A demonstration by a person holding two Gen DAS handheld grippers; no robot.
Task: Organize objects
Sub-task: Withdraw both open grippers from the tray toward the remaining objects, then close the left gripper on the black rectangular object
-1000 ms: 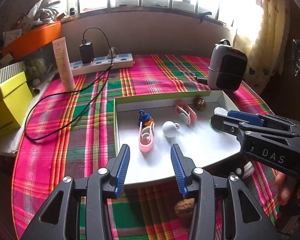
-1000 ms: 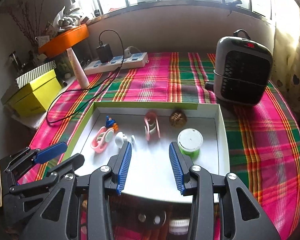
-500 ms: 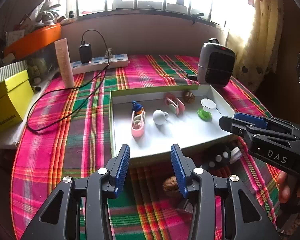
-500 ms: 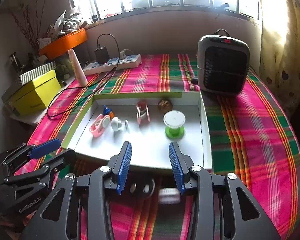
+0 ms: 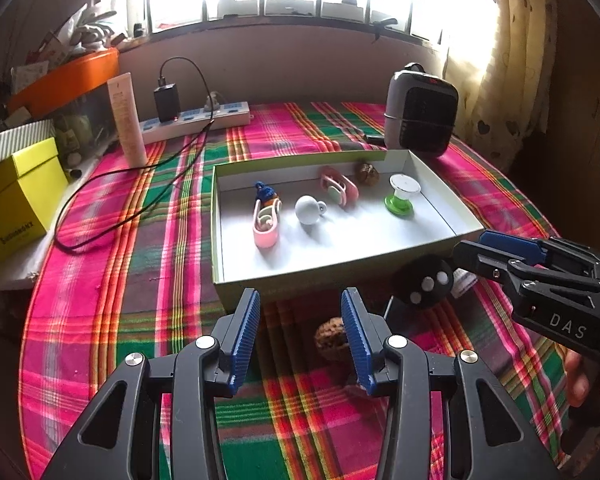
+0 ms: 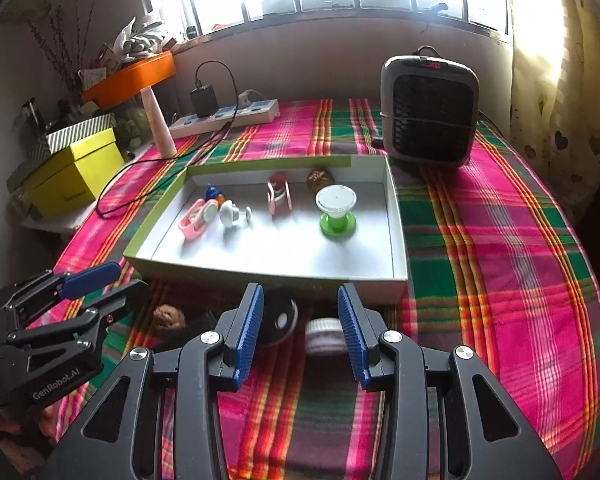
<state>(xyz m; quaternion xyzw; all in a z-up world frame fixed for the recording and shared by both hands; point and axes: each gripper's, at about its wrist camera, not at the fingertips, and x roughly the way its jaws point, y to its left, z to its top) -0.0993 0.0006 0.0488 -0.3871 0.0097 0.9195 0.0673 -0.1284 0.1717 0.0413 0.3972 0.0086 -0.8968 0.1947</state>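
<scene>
A shallow white box (image 5: pixel 432 184) (image 6: pixel 392 216) with green sides sits on the plaid table. It holds a pink clip (image 5: pixel 266 224), a white knob (image 5: pixel 309 210), a second pink clip (image 5: pixel 339 188), a walnut (image 5: pixel 366 173) and a green-and-white spool (image 5: pixel 401 196) (image 6: pixel 336 210). In front of the box lie a walnut (image 5: pixel 331 345) (image 6: pixel 168 319), a black remote (image 5: pixel 424 282) (image 6: pixel 280 318) and a small white jar (image 6: pixel 324 336). My left gripper (image 5: pixel 300 336) is open and empty just before the walnut. My right gripper (image 6: pixel 300 330) is open and empty over the remote and jar.
A grey heater (image 6: pixel 430 114) stands behind the box at the right. A power strip with charger and black cable (image 5: pixel 196 118), a cream tube (image 5: pixel 126 120), a yellow box (image 5: pixel 16 204) and an orange tray (image 6: pixel 132 76) line the left and back.
Both grippers have drawn back from over the box toward the near table edge. The walnut, remote and jar in front of the box have come into view. Both jaws stay open.
</scene>
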